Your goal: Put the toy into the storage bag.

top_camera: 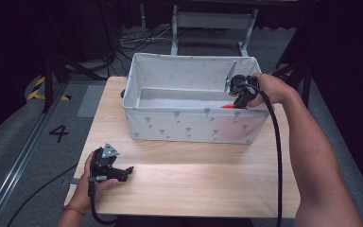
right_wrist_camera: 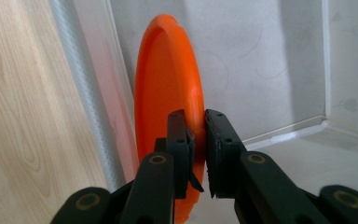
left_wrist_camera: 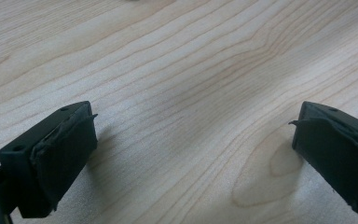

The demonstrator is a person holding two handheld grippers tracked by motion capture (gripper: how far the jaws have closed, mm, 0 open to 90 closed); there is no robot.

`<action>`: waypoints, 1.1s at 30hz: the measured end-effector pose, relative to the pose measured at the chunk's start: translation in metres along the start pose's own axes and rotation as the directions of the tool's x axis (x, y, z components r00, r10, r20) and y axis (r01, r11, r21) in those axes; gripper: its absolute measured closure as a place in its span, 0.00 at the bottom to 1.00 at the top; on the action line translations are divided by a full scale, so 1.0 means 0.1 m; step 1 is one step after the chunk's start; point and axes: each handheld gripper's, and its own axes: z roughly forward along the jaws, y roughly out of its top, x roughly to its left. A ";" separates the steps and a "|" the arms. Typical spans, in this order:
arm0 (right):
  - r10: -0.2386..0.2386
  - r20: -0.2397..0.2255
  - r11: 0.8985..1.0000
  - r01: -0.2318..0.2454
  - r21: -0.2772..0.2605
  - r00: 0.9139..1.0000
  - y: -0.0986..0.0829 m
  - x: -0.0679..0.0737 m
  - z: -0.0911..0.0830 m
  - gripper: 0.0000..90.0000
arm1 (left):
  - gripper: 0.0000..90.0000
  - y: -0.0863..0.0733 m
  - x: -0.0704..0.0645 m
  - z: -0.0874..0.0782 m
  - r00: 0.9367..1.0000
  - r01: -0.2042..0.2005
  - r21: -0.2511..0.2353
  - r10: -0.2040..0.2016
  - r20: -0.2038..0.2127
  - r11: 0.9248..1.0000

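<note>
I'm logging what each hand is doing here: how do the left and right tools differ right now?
The left tool has its jaws wide apart with nothing between them; the right tool is clamped on the rim of an orange plate. The left tool sits low over the bare wooden table near the person; the right tool reaches into the grey fabric box, holding the plate on edge beside its wall. Both are black, hand-held and trail a cable.

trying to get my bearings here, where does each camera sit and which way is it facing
High view: above the person's side, looking forward and down on the table and fabric bin; both forearms show.
Left gripper view: on the left gripper, facing bare tabletop, jaws apart.
Right gripper view: on the right gripper, inside the bin, clamping an orange plate.
Shared: the plate.
</note>
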 end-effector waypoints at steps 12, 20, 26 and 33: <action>-0.005 -0.053 1.000 0.006 0.024 0.999 -0.02 0.05 0.04 0.86 | 0.00 0.00 0.00 0.00 1.000 0.000 0.001 0.000 0.002 1.000; 0.019 0.005 0.999 -0.019 -0.045 1.000 -0.10 0.08 -0.05 0.76 | 0.00 0.00 0.00 0.00 1.000 0.000 0.002 0.000 0.002 1.000; 0.078 0.054 0.993 -0.072 -0.097 0.996 -0.17 0.08 -0.12 0.63 | 0.00 0.00 0.00 0.00 1.000 0.000 0.001 0.000 0.002 1.000; 0.138 0.098 0.978 -0.120 -0.169 0.986 -0.27 0.09 -0.20 0.50 | 0.00 0.00 0.00 0.00 1.000 0.000 0.001 0.000 0.002 1.000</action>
